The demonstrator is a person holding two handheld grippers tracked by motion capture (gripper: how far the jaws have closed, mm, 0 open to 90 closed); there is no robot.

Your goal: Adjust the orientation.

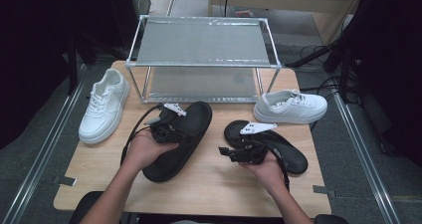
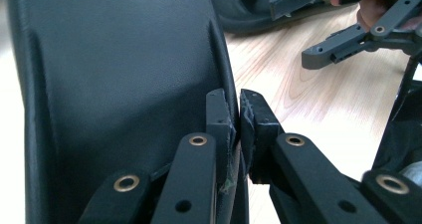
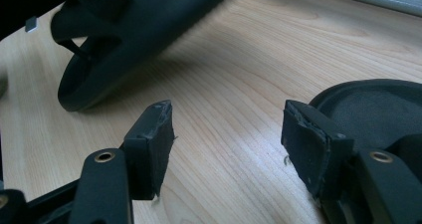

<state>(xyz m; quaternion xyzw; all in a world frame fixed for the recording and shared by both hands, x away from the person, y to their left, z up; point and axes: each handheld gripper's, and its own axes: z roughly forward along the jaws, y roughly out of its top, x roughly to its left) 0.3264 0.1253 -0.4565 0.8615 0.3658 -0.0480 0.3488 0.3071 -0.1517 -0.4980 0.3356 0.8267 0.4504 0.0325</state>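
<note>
Pale wood table [image 1: 209, 184] with a metal-framed shoe rack [image 1: 201, 40] standing at the far edge, two shelves, both bare. Next size down, the shoes: a white sneaker [image 1: 103, 106] left of the rack, another white sneaker [image 1: 290, 106] at its right front leg, and two black sandals in the middle. The left sandal [image 1: 186, 134] is the one being handled, lying diagonally in front of the rack with its heel end toward the person. The right sandal [image 1: 278, 144] lies flat on the table, partly under the right hand.

The left gripper [image 1: 166, 122] is clamped on the left sandal. From above you really can't see how, but the left gripper view sorts it out: the jaws are nearly together, pinching the thin side wall of the sandal [image 2: 114, 84] between the pads [image 2: 219, 119].

The right gripper [image 1: 234, 153] has its jaws spread wide with nothing in them. The right gripper view shows bare wood between the pads [image 3: 154, 134], the right sandal's [image 3: 378, 104] edge beside one jaw, and the left sandal [image 3: 139, 30] tilted up off the table farther off.
</note>
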